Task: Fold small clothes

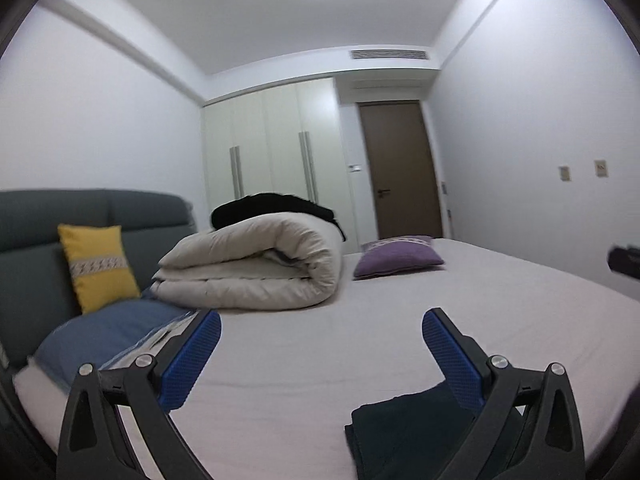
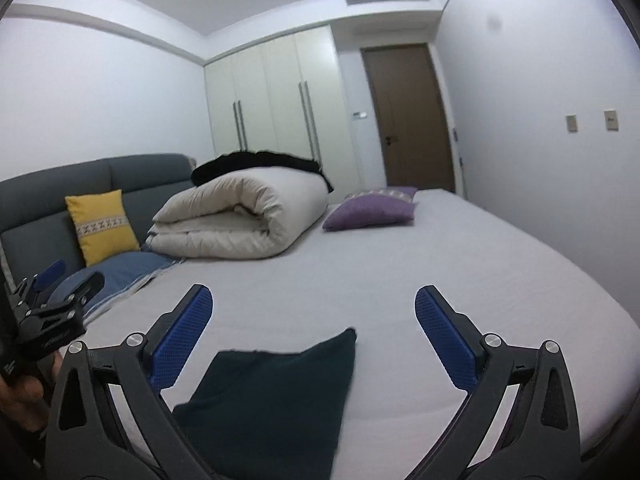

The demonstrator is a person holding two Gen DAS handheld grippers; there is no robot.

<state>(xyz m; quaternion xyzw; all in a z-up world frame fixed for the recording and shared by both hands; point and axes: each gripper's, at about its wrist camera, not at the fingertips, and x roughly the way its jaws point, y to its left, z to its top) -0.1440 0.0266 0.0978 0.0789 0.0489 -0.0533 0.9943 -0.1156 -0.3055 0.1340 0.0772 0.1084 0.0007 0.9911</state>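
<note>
Nearest, the right hand-held gripper point(image 2: 314, 326) hangs with its blue pads spread wide and nothing between them; the left hand-held gripper point(image 1: 322, 338) is spread and empty too. Just below them a folded dark garment point(image 2: 276, 400) lies flat on the bed point(image 2: 440, 264). Farther back sit a rolled cream duvet point(image 2: 240, 216), a yellow cushion point(image 2: 102, 226) and a purple cushion point(image 2: 370, 210).

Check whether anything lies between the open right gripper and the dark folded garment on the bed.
Nothing visible does. The right gripper hangs open above the dark folded garment, which lies alone on the bare sheet. The rolled duvet and purple cushion sit far behind.
</note>
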